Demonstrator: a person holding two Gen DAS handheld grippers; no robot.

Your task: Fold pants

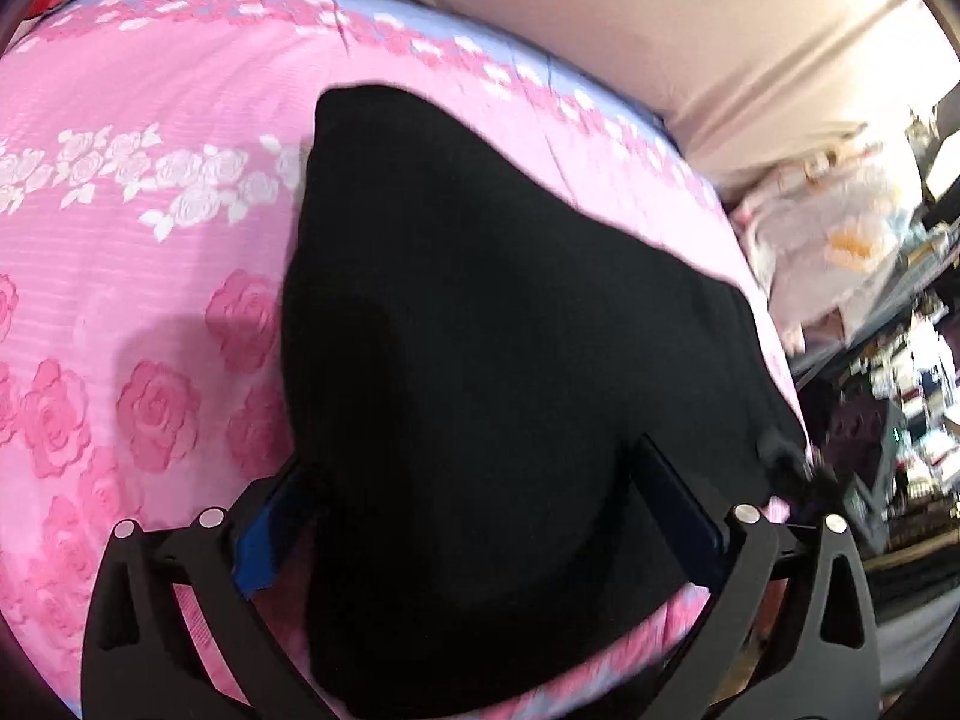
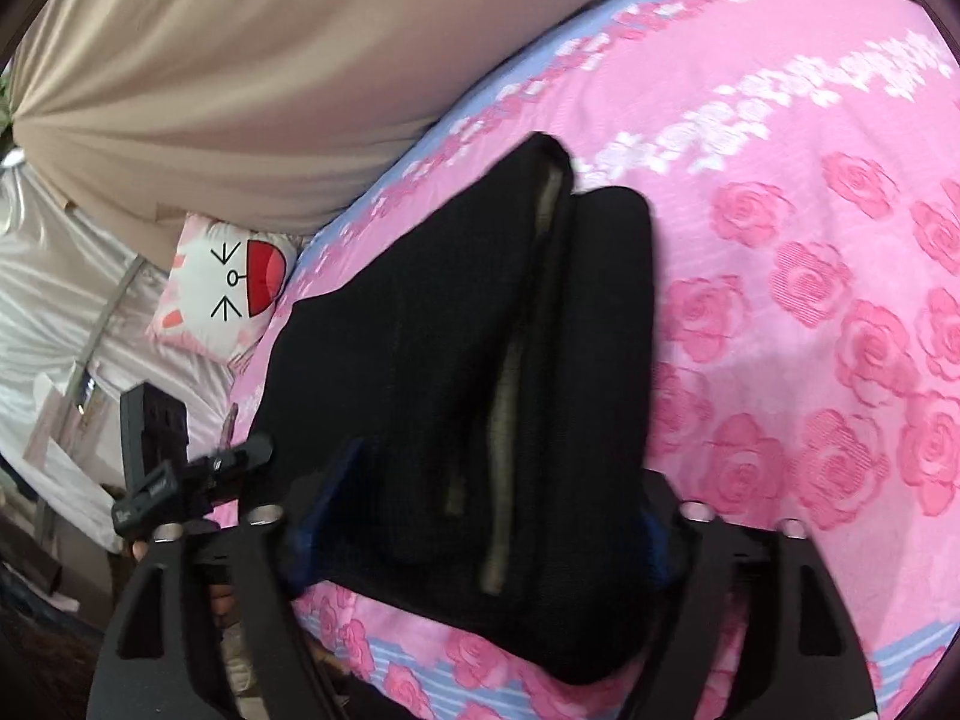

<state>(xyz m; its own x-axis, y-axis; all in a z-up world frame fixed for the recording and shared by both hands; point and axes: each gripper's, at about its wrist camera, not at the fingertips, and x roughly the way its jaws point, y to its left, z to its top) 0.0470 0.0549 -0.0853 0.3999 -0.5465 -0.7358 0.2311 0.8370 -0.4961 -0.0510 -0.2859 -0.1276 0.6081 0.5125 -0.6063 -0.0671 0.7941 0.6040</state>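
Pants (image 2: 480,372), black, bunched, tan inner seams showing

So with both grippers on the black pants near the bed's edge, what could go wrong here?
The pants lie near the edge of the pink bedspread, so a pull could drag them off. The left gripper and right gripper straddle bunched layers; the grip may catch only some, skewing the fold.

— Where are the pants (image 1: 510,330)?
— On the bedspread (image 1: 150,252), between each gripper's fingers.
— And behind?
— A curtain (image 2: 228,78); a cartoon pillow (image 2: 222,294) beside the bed's edge.
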